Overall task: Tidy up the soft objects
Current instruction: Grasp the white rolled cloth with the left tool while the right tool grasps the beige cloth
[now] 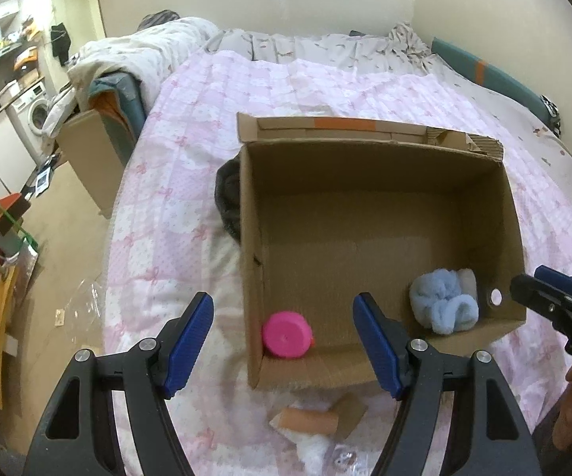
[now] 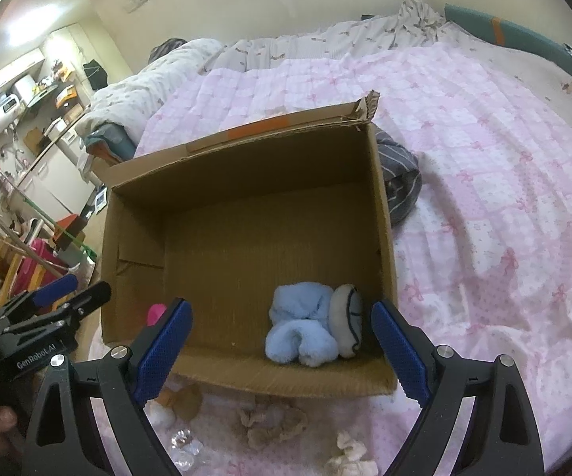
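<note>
An open cardboard box [image 1: 381,214] [image 2: 246,182] stands on a pink quilted bed. Inside, a light blue fluffy towel [image 1: 442,303] [image 2: 301,327] lies in the near right corner beside a white rolled sock [image 2: 347,325] [image 1: 469,279]. A pink round soft object [image 1: 287,334] [image 2: 155,312] lies in the near left corner. My left gripper [image 1: 284,341] is open and empty above the box's near left corner. My right gripper [image 2: 282,353] is open and empty above the near wall, over the towel. The right gripper also shows at the right edge of the left wrist view [image 1: 555,301].
A dark striped garment [image 2: 398,182] [image 1: 228,198] lies against the box's outer side. In front of the box lie a cardboard tube [image 1: 309,420], a beige scrunchie [image 2: 274,422], white crumpled pieces [image 2: 351,458] and clear plastic bits [image 2: 184,448]. A bedding pile [image 1: 139,55] sits far left; floor clutter lies left.
</note>
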